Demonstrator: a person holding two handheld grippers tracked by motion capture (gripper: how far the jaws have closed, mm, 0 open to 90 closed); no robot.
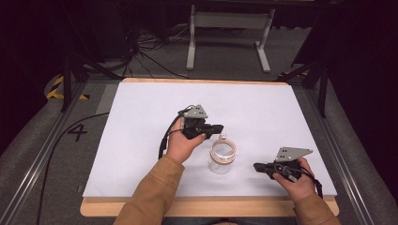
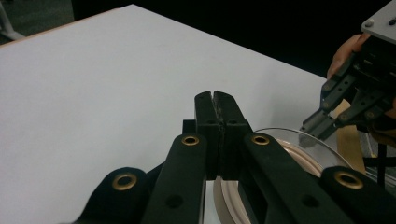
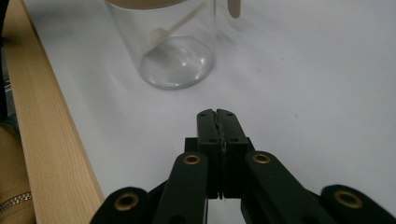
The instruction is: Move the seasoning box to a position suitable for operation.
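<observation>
Left gripper [image 1: 217,127] is held clenched and empty just above the glass jar [image 1: 222,157], which stands upright on the desk [image 1: 141,140]; right gripper [image 1: 257,167], likewise clenched, is parked beside it.

Tan sleeves [image 1: 155,187], black fingers [image 3: 208,135] with brass rivets, grey three-cornered plates [image 1: 196,112].

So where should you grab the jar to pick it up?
Probably by its clear wall, just under the tan lid ring. The jar stands upright on the white table, so a gripper could come in level from the side and close across the round body. The right gripper lies low beside it, jaws shut and pointing at it; they would need to open first.
</observation>
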